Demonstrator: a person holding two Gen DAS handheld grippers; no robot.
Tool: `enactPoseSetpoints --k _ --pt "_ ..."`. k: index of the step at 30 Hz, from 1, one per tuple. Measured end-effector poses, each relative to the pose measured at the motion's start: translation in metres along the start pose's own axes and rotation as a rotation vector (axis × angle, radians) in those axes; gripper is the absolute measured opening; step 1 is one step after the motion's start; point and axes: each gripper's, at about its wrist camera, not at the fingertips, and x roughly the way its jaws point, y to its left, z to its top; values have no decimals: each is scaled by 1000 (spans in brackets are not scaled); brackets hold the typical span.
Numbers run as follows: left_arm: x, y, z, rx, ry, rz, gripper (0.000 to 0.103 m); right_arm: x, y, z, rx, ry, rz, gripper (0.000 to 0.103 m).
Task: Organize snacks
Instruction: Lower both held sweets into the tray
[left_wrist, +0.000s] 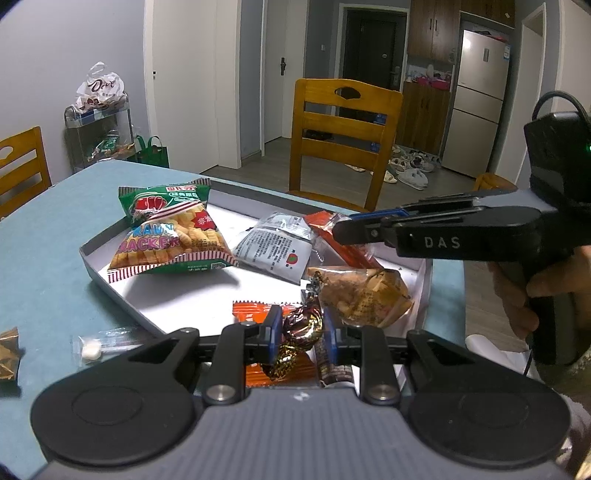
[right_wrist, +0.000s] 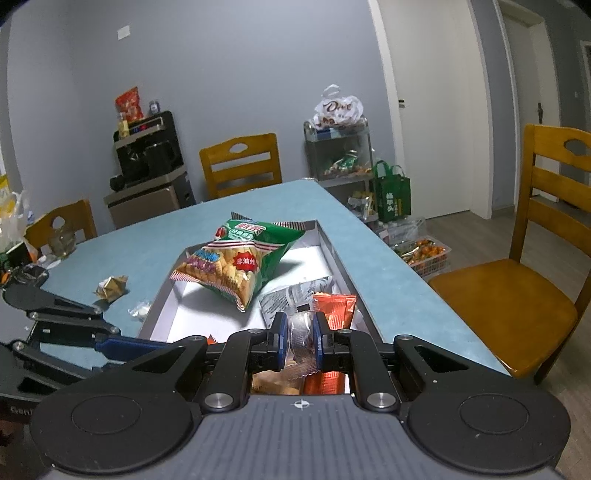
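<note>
**Two hand-held grippers, each pinching a wrapped snack over a shallow box**

The left hand-held gripper (left_wrist: 298, 334) is clenched on a foil-wrapped candy (left_wrist: 300, 334), dark red and gold, whose twisted tail hangs below the blue pads. It hovers over the near end of a shallow white box (left_wrist: 96, 267) that sits on the blue bench (left_wrist: 40, 251). The right hand-held gripper (right_wrist: 299, 336) is clenched on the clear crimped end of a wrapper (right_wrist: 300, 332); which snack that wrapper belongs to cannot be told.

Inside the box, just beyond the left gripper, lie an orange sachet (left_wrist: 251, 309) and a brown-wrapped cake (left_wrist: 364, 291). Farther in are a grey printed packet (left_wrist: 275, 249), a long orange packet (left_wrist: 343, 240) and, at the far end, a green bag of prawn crackers (left_wrist: 171, 232) propped against the wall. Outside the box, on the bench, lie a small clear packet with a white tablet (left_wrist: 96, 347) and a crumpled gold wrapper (right_wrist: 110, 287).

Risks, as a judgement: the candy is held by slippery foil and could slide out and land outside the box. The right gripper holds only thin film, which may tear or slip. The two grippers are near each other and could collide.
</note>
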Motion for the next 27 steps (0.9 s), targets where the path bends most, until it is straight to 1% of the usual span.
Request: enactPoseSetpoints --k 10,25,27 --pt "-1 -2 1 11 -6 -4 22 4 0 2 3 6 3 17" --pt "-10 4 3 5 -46 5 22 3 2 6 10 5 1 18" --pt "-11 5 3 4 -49 6 23 2 2 6 15 -1 4 19"
